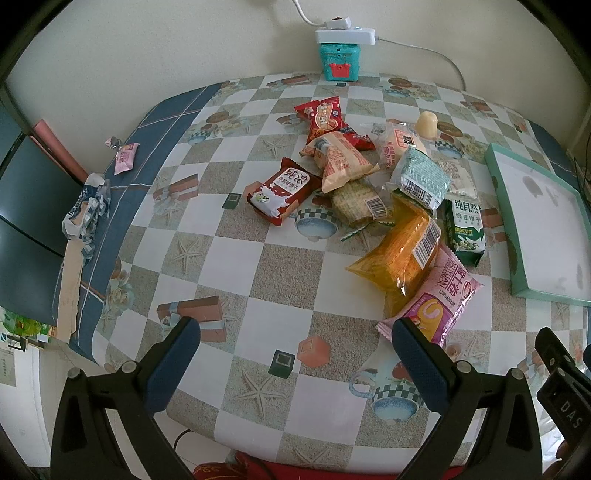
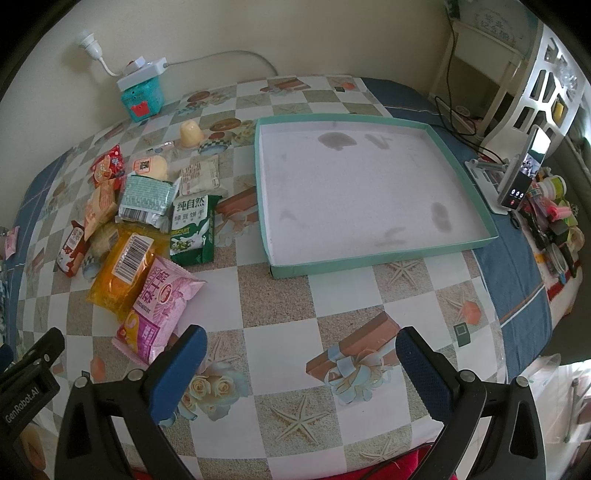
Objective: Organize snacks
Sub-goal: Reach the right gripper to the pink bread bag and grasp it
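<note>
A heap of snack packets lies on the patterned tablecloth: a pink packet point(image 1: 439, 299) point(image 2: 160, 306), a yellow one point(image 1: 400, 254) point(image 2: 123, 267), a green biscuit packet point(image 1: 463, 230) point(image 2: 192, 230), a dark red packet point(image 1: 282, 190), a red one point(image 1: 325, 118) and several more. A shallow teal-rimmed tray point(image 2: 380, 258) point(image 1: 496, 192) with a white floor stands to the right of the heap, with nothing in it. My left gripper point(image 1: 295, 356) is open near the table's front edge, its right finger just in front of the pink packet. My right gripper point(image 2: 301, 363) is open over bare cloth, in front of the tray.
A teal toy box point(image 1: 340, 61) with a white power strip point(image 1: 345, 36) on it stands at the back wall. A small pink sweet point(image 1: 125, 157) and a crumpled wrapper point(image 1: 86, 210) lie at the table's left edge. A phone on a stand point(image 2: 522, 173) and clutter sit right of the tray.
</note>
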Demonstrator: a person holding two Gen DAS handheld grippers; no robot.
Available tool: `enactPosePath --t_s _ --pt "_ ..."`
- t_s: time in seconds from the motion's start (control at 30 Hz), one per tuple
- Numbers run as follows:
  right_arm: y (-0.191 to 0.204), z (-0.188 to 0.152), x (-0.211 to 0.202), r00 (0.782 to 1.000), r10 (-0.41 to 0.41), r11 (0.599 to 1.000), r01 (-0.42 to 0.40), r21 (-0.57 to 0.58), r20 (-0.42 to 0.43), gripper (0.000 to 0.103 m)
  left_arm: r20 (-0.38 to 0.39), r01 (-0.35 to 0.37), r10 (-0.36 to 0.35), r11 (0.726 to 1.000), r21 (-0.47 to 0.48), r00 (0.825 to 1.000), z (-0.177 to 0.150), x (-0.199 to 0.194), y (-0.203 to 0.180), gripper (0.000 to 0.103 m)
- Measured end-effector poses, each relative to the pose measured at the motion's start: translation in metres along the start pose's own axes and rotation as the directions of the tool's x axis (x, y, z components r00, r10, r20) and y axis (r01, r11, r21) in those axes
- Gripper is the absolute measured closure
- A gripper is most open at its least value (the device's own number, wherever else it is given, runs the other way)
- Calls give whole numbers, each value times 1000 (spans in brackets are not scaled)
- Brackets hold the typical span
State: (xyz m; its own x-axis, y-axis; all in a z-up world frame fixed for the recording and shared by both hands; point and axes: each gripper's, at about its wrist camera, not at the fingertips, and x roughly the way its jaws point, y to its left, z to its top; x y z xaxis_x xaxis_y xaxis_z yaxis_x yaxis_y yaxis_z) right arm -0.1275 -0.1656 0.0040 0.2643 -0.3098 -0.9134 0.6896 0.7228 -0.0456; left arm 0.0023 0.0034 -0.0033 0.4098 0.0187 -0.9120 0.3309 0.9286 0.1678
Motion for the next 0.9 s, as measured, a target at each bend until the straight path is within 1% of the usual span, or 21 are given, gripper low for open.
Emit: enactPosePath --t_s 0.3,0.4,0.5,0.63,0.73,0.9 --pt "8 -2 2 1000 8 1000 -8 -21 -4 0 -22 -1 0 1000 -19 1000 2 7 4 0" --pt "11 2 3 1000 29 999 -29 -27 1 0 -37 -17 14 998 -67 999 6 14 12 0" --pt "22 7 7 998 70 996 -70 -47 -4 0 -70 -15 7 992 -124 998 12 25 23 0" --pt "44 10 19 994 106 991 -109 -81 -35 0 -105 -33 14 983 -183 994 18 41 36 0" --pt "57 11 29 990 124 987 -129 -95 -61 0 -110 -18 -7 974 -226 994 23 47 43 0" --pt "72 15 43 986 144 985 -151 -89 -82 0 -148 -20 -20 966 -259 989 32 57 42 0"
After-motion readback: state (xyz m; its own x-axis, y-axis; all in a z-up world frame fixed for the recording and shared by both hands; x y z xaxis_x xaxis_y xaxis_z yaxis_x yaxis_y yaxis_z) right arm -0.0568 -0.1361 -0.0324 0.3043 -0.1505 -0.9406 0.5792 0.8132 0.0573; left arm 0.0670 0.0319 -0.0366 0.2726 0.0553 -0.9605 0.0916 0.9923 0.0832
